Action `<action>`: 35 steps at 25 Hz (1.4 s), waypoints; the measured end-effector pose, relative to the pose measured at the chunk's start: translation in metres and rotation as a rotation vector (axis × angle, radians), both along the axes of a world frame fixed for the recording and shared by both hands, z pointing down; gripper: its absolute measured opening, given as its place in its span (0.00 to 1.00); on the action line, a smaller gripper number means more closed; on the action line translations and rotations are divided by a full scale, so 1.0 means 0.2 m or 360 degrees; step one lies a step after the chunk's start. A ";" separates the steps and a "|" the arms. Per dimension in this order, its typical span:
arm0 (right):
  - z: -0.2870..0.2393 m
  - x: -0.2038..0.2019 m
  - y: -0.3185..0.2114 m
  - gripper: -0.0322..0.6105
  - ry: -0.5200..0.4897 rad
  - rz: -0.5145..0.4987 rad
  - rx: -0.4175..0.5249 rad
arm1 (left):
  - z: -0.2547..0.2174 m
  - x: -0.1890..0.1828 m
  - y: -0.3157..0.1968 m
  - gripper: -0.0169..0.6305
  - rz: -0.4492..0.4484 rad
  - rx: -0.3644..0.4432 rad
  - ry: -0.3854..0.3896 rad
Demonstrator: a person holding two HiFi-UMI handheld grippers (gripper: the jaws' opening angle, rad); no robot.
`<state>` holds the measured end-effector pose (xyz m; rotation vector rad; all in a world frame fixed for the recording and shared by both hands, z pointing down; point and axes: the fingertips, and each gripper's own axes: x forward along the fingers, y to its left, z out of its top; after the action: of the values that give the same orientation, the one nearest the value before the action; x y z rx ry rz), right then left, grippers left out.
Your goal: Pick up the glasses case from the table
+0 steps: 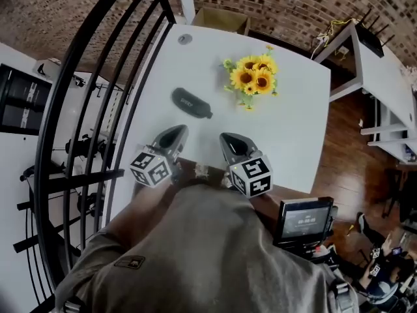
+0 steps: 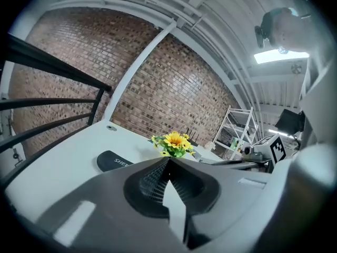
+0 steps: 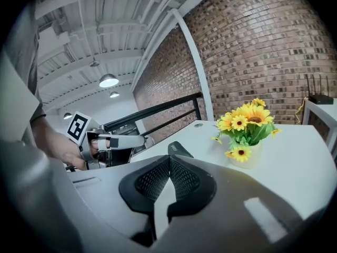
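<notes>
- The case (image 1: 191,103), dark and oblong, is seen lying flat on the white table (image 1: 293,129), left of the sunflowers (image 1: 252,75) and apart from them.
- The left gripper (image 2: 168,159) is held at the near table edge; its jaws are pressed together with nothing between them.
- The right gripper (image 3: 169,158) is held beside it, its jaws likewise closed and empty.
- The case is found near the left gripper, beyond its tips, and is touched by neither.

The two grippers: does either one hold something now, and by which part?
Nothing is held. The left gripper and right gripper are shut and empty; the dark oblong glasses case lies untouched on the white table.
</notes>
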<state>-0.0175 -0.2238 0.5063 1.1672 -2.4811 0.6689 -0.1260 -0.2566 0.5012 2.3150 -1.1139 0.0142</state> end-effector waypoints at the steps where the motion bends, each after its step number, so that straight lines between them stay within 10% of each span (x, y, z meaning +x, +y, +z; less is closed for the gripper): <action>1: 0.01 -0.02 -0.03 0.07 0.0005 0.0002 -0.0008 | 0.02 -0.01 -0.03 0.03 0.0012 -0.0003 -0.0016; 11: 0.13 -0.10 -0.24 0.07 0.0041 0.0057 -0.0109 | 0.21 -0.08 -0.31 0.04 0.0360 0.0039 -0.0317; 16: 0.18 -0.10 -0.31 0.07 0.0042 0.0112 -0.0161 | 0.31 -0.06 -0.39 0.23 0.0577 0.0082 -0.0512; 27: 0.24 -0.05 -0.41 0.07 0.0047 0.0246 -0.0222 | 0.57 0.07 -0.40 0.56 0.1545 0.0545 -0.1378; 35: 0.24 -0.01 -0.43 0.07 0.0058 0.0348 -0.0232 | 0.72 0.12 -0.40 0.60 0.2029 0.0744 -0.1689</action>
<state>-0.0186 -0.3102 0.5542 1.3920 -2.2524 0.8630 -0.1021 -0.3371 0.6448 3.0616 0.2930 1.7257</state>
